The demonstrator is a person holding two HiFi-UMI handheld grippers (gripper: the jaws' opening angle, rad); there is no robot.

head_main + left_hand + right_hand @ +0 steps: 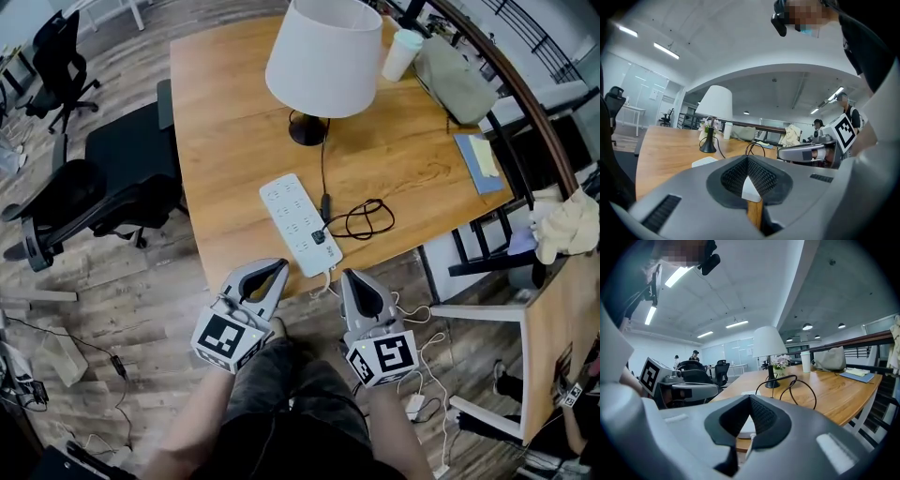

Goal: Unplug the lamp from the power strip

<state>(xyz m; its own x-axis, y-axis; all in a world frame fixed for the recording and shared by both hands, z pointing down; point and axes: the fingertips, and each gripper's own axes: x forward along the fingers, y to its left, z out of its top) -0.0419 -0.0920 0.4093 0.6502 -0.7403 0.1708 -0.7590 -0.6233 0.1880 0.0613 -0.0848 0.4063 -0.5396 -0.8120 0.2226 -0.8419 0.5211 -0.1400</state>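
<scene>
A table lamp with a white shade (323, 56) and a black base (307, 129) stands at the far side of the wooden table (225, 112). Its black cord runs in a loose coil (364, 219) to a black plug (319, 236) seated in the white power strip (295, 220) near the front edge. My left gripper (267, 277) and right gripper (362, 287) hover side by side just short of that edge, both shut and empty. In the left gripper view the lamp (714, 107) rises beyond my left gripper (749, 161). The right gripper view shows the lamp (768, 342) past my right gripper (750, 401).
Black office chairs (103, 183) stand left of the table. A white cup (401, 53), a grey bag (456, 81) and a blue notebook (479, 161) sit along the table's right side. White cable (417, 370) trails to the floor by my right leg.
</scene>
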